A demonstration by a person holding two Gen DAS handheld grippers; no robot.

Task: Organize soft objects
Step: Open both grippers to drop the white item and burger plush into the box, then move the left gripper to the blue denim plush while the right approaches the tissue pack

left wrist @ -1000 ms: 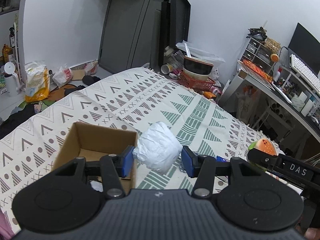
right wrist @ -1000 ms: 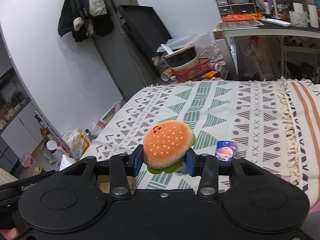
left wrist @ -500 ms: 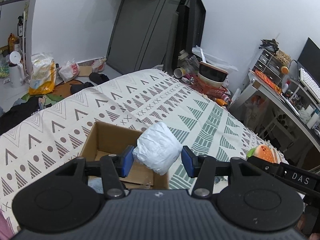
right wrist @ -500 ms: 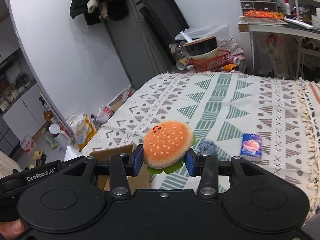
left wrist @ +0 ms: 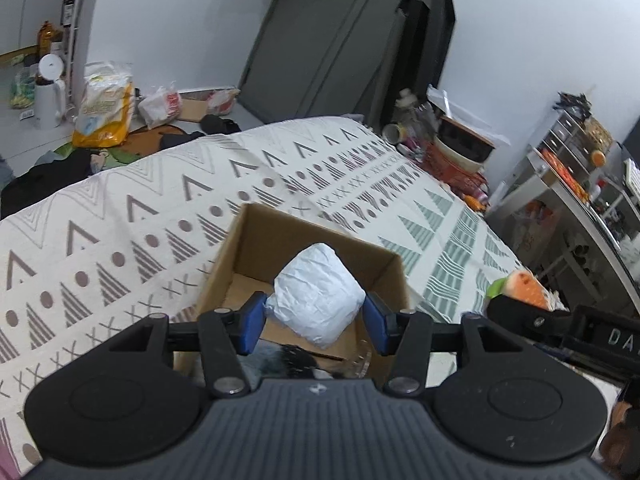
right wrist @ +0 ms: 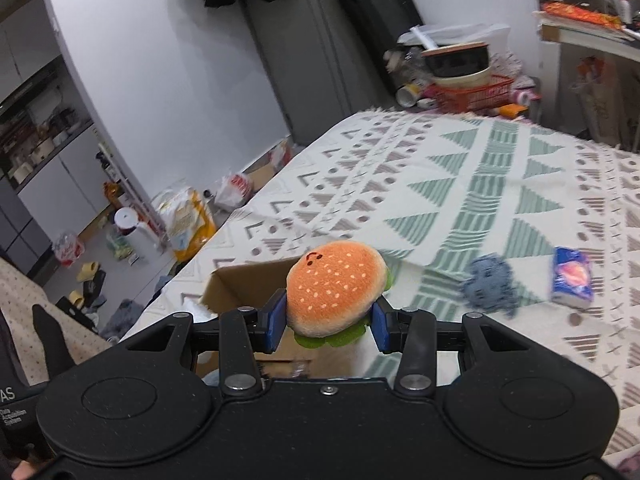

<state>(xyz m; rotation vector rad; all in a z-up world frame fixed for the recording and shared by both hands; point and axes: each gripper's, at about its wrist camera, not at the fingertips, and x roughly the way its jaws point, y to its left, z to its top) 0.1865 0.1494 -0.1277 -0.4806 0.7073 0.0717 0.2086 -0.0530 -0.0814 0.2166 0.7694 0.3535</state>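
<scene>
A crumpled white soft bundle (left wrist: 318, 298) is clamped between the blue pads of my left gripper (left wrist: 315, 322), held over the open cardboard box (left wrist: 256, 240) on the patterned bedspread. My right gripper (right wrist: 329, 316) is shut on an orange plush burger (right wrist: 334, 286) with a green felt edge, close to the box's right side; the cardboard box (right wrist: 244, 284) shows just beyond its left finger. The plush burger (left wrist: 524, 286) also peeks in at the right of the left wrist view. Something dark lies in the box's near part, mostly hidden by my left gripper.
On the bedspread (right wrist: 460, 184) to the right lie a small blue-grey plush (right wrist: 490, 282) and a blue tissue packet (right wrist: 572, 276). Bags and bottles sit on the floor to the left (left wrist: 104, 112). A cluttered desk (left wrist: 568, 184) and red basket (right wrist: 472, 94) stand beyond the bed.
Both grippers have moved left toward the box. The white bundle, earlier beside the box's right wall, now hangs over its opening. The burger has come up next to the box.
</scene>
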